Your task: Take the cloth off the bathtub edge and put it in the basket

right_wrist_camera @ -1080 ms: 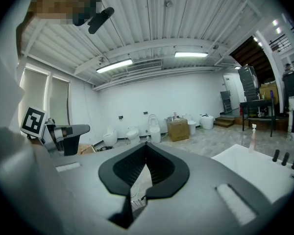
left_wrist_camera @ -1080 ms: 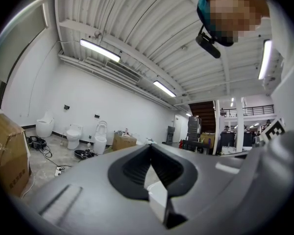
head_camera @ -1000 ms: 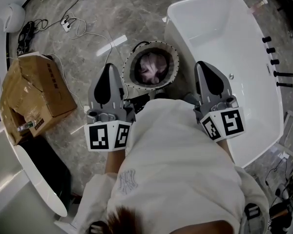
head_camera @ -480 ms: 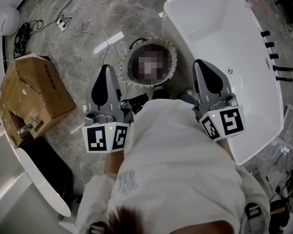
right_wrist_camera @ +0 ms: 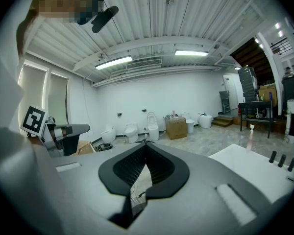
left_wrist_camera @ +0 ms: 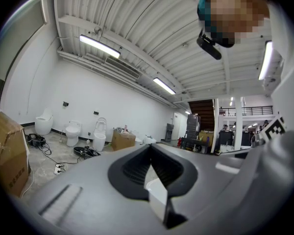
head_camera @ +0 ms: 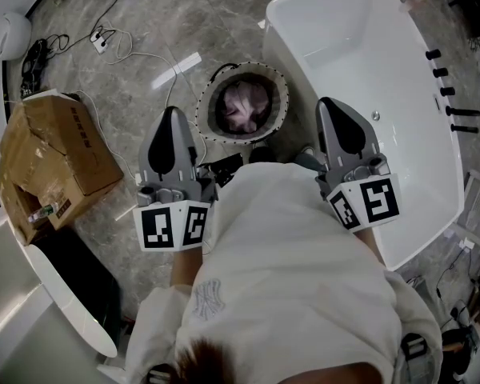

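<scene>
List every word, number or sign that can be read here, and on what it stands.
None can be read for sure.
On the cardboard box: dark print, too blurred.
On the shirt: a pale stitched emblem, too faint.
On the left tool and right tool: square coded markers, no letters.

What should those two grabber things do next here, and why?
Probably just lower both to rest. The pink cloth lies inside the basket, and no cloth shows on the visible edge of the bathtub. The left gripper and right gripper are both shut and empty, held by the person's chest.
</scene>
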